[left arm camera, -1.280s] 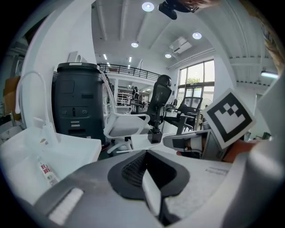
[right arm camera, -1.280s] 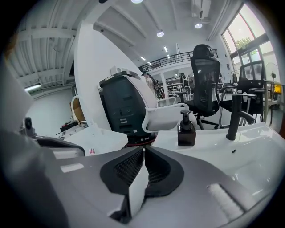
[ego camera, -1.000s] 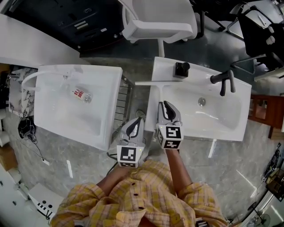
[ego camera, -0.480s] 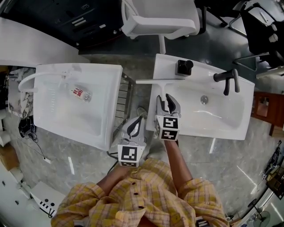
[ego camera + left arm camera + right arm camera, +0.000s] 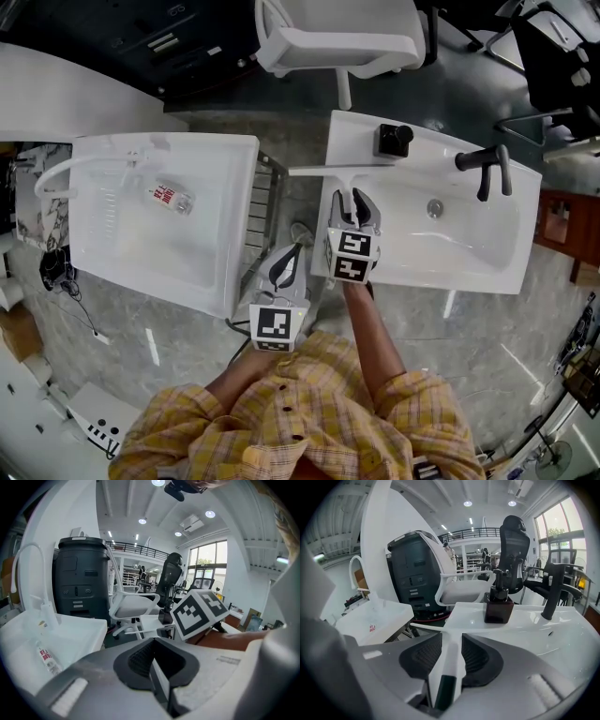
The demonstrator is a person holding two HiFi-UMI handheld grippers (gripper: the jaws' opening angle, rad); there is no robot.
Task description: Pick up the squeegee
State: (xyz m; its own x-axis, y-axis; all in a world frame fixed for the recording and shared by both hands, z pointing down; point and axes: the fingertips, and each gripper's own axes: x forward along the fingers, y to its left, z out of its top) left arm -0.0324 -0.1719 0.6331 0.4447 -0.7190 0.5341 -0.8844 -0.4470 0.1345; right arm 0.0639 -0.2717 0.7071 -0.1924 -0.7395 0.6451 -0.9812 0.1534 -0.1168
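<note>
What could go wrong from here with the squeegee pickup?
The right gripper stands open around the squeegee handle; lifting before it closes would leave it behind. Its blade end overhangs the sink rim, so a nudge might tip it off. The dark bottle just beyond could get knocked.

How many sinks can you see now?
2: the left sink with a bottle in it; the right sink with the squeegee on its rim, handle between the right gripper's jaws.
</note>
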